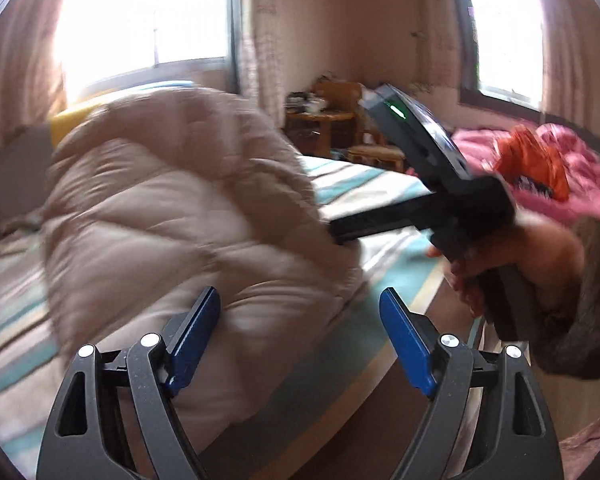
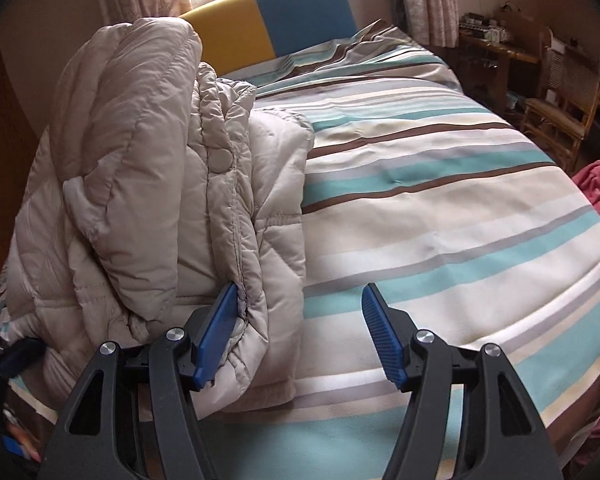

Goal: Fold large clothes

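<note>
A large beige quilted puffer coat [image 2: 140, 184] lies bundled in folds on the striped bed [image 2: 440, 200], at its left side. In the left wrist view the coat [image 1: 172, 208] is blurred. My left gripper [image 1: 300, 300] is open, its jaws wide apart, with the left blue pad against the coat's near edge. My right gripper [image 2: 300, 296] is open and empty; its left pad [image 2: 216, 332] touches the coat's hem, the right pad is over the bedspread. The right gripper body [image 1: 452, 200], held in a hand, shows in the left wrist view with its fingers at the coat's right side.
A pink blanket with an orange garment [image 1: 536, 160] lies on another bed to the right. A wooden table and chair [image 2: 540, 92] stand by the far wall. A yellow and blue headboard [image 2: 272, 16] is behind the bed. Floor [image 1: 380, 400] shows by the bed edge.
</note>
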Motion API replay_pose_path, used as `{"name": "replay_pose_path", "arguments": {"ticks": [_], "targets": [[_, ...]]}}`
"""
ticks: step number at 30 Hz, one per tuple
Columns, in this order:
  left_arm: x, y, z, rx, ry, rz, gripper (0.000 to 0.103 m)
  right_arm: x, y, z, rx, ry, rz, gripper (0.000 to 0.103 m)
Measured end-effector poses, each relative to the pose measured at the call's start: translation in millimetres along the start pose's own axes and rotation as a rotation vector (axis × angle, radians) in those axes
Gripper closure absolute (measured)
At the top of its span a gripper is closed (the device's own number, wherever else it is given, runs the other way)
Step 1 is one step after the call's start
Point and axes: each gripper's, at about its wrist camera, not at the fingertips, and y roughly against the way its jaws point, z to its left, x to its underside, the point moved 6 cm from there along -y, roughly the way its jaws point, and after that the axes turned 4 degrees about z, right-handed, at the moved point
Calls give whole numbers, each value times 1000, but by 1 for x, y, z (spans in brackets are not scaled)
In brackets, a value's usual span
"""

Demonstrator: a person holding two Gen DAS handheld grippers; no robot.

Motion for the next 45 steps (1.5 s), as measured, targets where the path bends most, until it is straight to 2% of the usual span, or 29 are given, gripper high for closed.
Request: {"name": "replay_pose_path", "arguments": {"ticks": [4,10,15,17,21,25,30,38,41,45], "targets": [[-1,30,30,-100,107,-71,21,4,2,-5,46,-4,-27,41],[5,51,117,-333,351,-128,21,6,5,-13,41,-34,-38,40],[9,42,165,-473,490,-82,21,9,8,-15,56,-47,-54,40],[6,33,175,-484,520,-69,21,13,7,-23,123,-57,-38,39],[-18,4,173,-467,507,-13,21,24,4,-44,43,-172,-10,40],[-31,-15,175,-448,515,15,21,21,17,-44,83,-132,-38,41],[-41,-23,170,-454,468,49,21,1,41,-41,111,-104,-107,41],[-56,-34,168,-473,449,104,21,-69,73,15,53,-10,-232,41],[-60,-36,171,-494,445,128,13,-96,74,41,-7,17,-258,38],[-65,-42,178,-494,470,147,13,-125,66,77,-52,56,-269,38]]}}
